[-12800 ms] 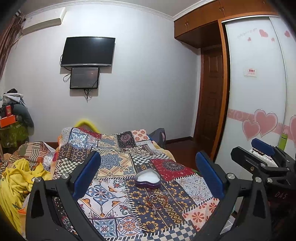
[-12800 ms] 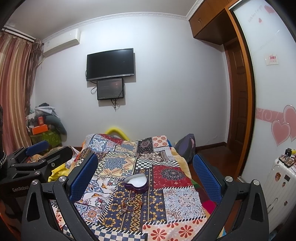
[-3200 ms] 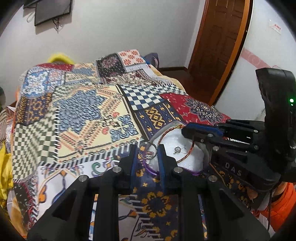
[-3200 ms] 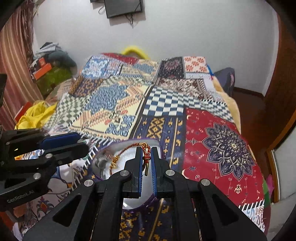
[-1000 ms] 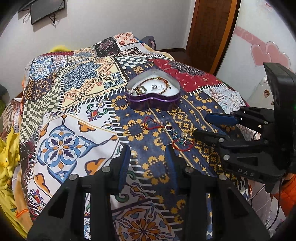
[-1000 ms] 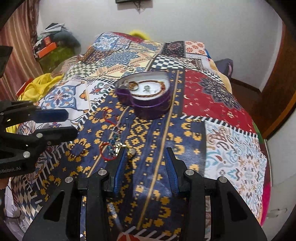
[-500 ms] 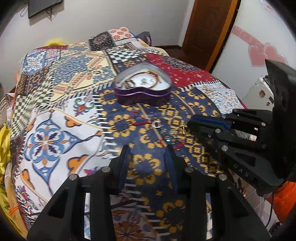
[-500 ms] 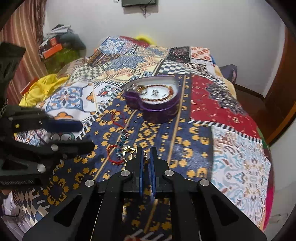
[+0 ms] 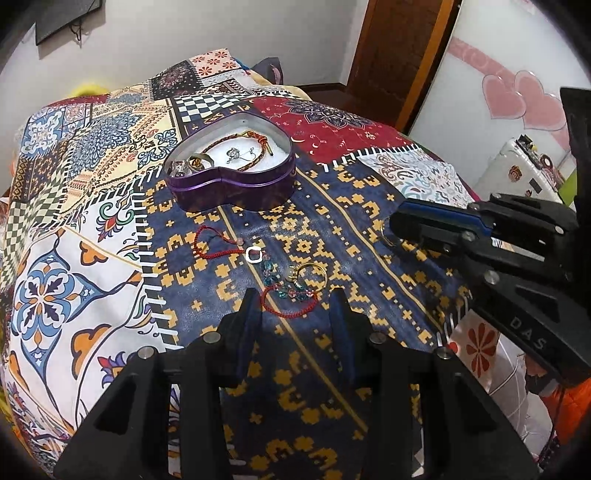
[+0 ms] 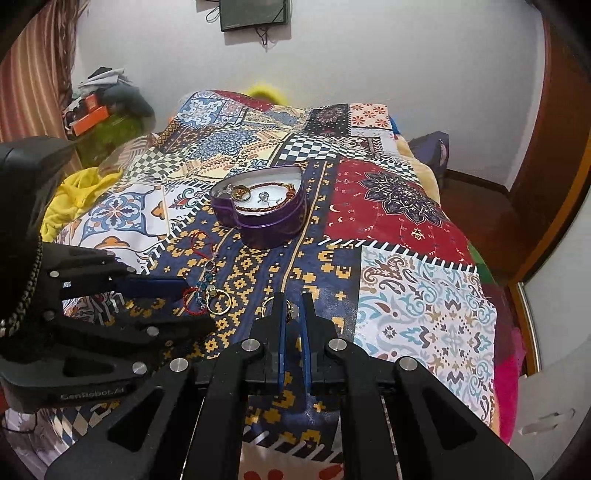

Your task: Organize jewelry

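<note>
A purple heart-shaped tin sits on the patchwork bedspread and holds a braided bracelet and small pieces. It also shows in the right wrist view. Loose jewelry lies in front of it: a red cord bracelet, a beaded strand with a red loop and a gold ring. My left gripper is open just above the red loop. My right gripper is shut on a gold ring, lifted slightly off the cloth; it shows in the left wrist view.
The bed edge drops off at the right toward a wooden door and a white wardrobe with pink hearts. Yellow cloth and clutter lie left of the bed. A screen hangs on the far wall.
My right gripper, shut on the gold ring, has risen and drawn back to the right from the jewelry pile. My left gripper has moved closer over the red loop, still open.
</note>
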`<state>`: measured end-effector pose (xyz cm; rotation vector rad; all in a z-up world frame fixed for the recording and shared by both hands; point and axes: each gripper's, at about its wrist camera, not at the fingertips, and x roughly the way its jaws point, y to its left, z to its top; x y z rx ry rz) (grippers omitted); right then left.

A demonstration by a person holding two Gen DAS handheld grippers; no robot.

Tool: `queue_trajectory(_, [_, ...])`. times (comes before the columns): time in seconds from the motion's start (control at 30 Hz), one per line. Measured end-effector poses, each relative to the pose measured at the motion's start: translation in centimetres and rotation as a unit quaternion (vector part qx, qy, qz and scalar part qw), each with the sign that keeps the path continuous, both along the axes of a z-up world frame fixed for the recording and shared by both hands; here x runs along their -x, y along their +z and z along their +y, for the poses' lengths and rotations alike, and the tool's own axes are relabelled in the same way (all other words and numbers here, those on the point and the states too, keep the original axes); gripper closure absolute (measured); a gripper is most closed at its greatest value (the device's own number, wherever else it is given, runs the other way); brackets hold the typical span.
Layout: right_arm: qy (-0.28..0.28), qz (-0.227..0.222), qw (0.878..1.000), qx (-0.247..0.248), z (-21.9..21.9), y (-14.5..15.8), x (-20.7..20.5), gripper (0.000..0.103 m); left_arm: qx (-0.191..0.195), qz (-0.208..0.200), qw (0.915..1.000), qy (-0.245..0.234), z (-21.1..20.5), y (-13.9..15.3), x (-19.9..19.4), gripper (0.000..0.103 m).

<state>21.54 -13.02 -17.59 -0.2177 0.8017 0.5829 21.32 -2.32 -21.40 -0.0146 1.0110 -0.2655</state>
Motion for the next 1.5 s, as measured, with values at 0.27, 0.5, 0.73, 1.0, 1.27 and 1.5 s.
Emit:
queue_trajectory(0.27, [-0.003, -0.003, 1.0, -0.013, 0.0, 0.4, 0.0, 0.097, 0.011, -0.001, 0.9998, 0.019, 1.8, 0.2, 0.4, 0.103])
queue_trajectory(0.5, [-0.006, -0.016, 1.0, -0.02, 0.1, 1.5, 0.1, 0.097, 0.009, -0.041, 0.9983, 0.04, 3.6, 2.6, 1.2, 0.103])
queue_trajectory(0.73, [-0.011, -0.029, 0.999, -0.031, 0.1, 2.9, -0.3, 0.097, 0.015, -0.089, 0.9945, 0.053, 5.0, 6.4, 1.4, 0.103])
queue_trajectory(1.0, [-0.014, -0.051, 0.998, -0.046, 0.6, 4.7, -1.0, 0.097, 0.024, -0.137, 0.9886, 0.058, 6.2, 10.4, 1.3, 0.103])
queue_trajectory(1.27, [-0.009, -0.063, 0.996, -0.055, 1.5, 5.7, -2.3, 0.097, 0.028, -0.167, 0.984, 0.055, 6.6, 12.9, 0.0, 0.103])
queue_trajectory(1.5, [-0.01, -0.068, 0.995, -0.066, 2.0, 6.1, -3.5, 0.097, 0.029, -0.189, 0.9804, 0.048, 6.3, 14.5, -1.8, 0.103])
